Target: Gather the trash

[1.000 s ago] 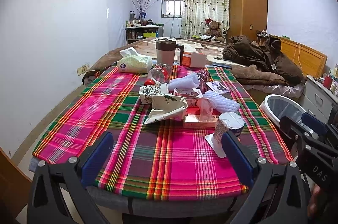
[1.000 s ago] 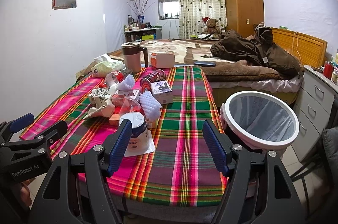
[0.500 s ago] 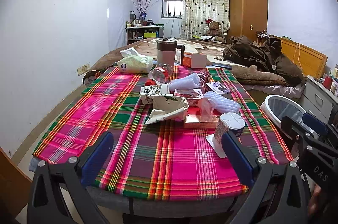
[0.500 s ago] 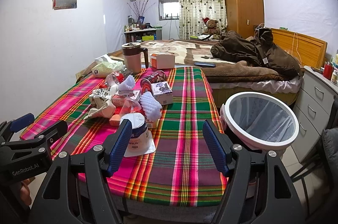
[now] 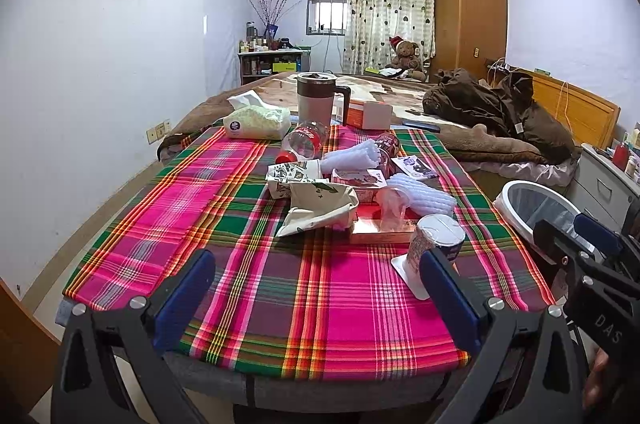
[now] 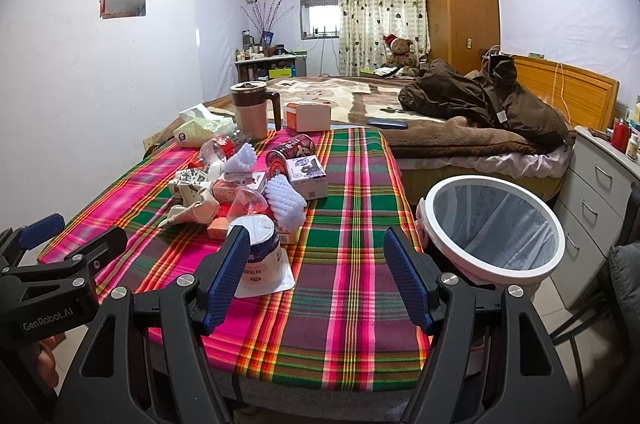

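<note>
Trash sits heaped in the middle of a table covered with a pink, green and red plaid tablecloth [image 5: 168,224]. Nearest the table's front edge is an upturned yogurt cup [image 6: 260,248], its peeled foil lid spread flat on the cloth under it. Behind the cup lie a clear plastic cup [image 6: 250,201] on its side, a flat red box [image 5: 380,224], a crumpled paper bag [image 5: 320,207], white foam fruit netting [image 6: 286,201], a small printed carton [image 6: 306,175], a tipped can [image 6: 290,151] and a plastic bottle [image 5: 304,141] with a red cap. Farther back stand a lidded mug [image 5: 318,99], a tissue pack [image 5: 258,119] and an orange-and-white box [image 5: 368,113]. The left gripper [image 5: 316,288] hovers over the near edge of the table with its blue pads spread wide and nothing between them; the heap lies ahead of it, and the yogurt cup is just beyond its right pad. The right gripper [image 6: 316,276] is likewise spread wide and empty; in its view the yogurt cup shows just behind its left pad, while a white-rimmed trash bin [image 6: 494,224] lined with a bag stands on the floor beside the table's right edge, beyond the right pad. Each gripper shows at the edge of the other's view.
</note>
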Action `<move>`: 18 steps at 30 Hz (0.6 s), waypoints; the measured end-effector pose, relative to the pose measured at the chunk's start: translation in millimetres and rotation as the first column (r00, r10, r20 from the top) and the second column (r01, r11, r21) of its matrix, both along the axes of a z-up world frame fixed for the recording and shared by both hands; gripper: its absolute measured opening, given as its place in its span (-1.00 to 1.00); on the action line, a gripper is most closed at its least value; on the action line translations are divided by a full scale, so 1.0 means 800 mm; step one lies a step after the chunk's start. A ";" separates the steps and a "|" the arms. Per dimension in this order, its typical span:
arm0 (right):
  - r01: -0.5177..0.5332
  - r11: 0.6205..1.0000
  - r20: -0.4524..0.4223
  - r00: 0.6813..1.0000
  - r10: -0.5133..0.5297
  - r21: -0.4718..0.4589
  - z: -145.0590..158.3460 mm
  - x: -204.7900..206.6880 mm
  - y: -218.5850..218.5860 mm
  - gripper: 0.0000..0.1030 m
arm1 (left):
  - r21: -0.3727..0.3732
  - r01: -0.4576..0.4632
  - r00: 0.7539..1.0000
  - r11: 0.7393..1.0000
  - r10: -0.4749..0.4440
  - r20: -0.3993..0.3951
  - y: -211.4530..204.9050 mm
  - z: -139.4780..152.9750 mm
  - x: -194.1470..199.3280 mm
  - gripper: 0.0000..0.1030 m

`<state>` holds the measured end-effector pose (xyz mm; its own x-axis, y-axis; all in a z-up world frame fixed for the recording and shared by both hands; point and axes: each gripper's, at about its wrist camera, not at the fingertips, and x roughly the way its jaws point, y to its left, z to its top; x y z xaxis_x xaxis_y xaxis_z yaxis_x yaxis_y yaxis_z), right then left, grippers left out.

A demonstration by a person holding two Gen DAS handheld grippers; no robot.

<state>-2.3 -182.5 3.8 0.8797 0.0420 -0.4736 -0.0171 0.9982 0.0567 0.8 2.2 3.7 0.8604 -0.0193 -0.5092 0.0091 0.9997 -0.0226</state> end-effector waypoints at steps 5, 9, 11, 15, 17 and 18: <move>0.001 1.000 0.000 1.000 -0.001 0.000 0.001 0.000 0.000 0.37 | -0.001 -0.001 1.000 1.000 0.001 -0.001 -0.001 0.000 0.000 1.00; 0.001 1.000 -0.001 1.000 -0.001 -0.001 0.000 0.000 0.000 0.37 | -0.004 0.003 1.000 1.000 -0.003 -0.009 0.004 -0.004 0.004 1.00; 0.002 1.000 -0.003 1.000 -0.002 -0.001 0.001 0.000 -0.001 0.37 | -0.007 0.003 1.000 1.000 -0.003 -0.010 0.006 -0.005 0.006 1.00; -0.013 1.000 -0.001 1.000 0.013 0.009 0.000 0.002 -0.003 0.38 | -0.014 0.001 1.000 1.000 -0.001 -0.015 0.013 -0.010 0.012 1.00; -0.038 0.999 -0.007 0.999 0.038 0.020 -0.005 0.005 -0.002 0.37 | -0.023 -0.001 1.000 1.000 0.001 -0.028 0.020 -0.014 0.018 1.00; -0.051 0.998 -0.013 0.999 0.051 0.023 -0.008 0.007 -0.001 0.38 | -0.030 0.001 0.999 1.000 -0.002 -0.033 0.024 -0.016 0.021 1.00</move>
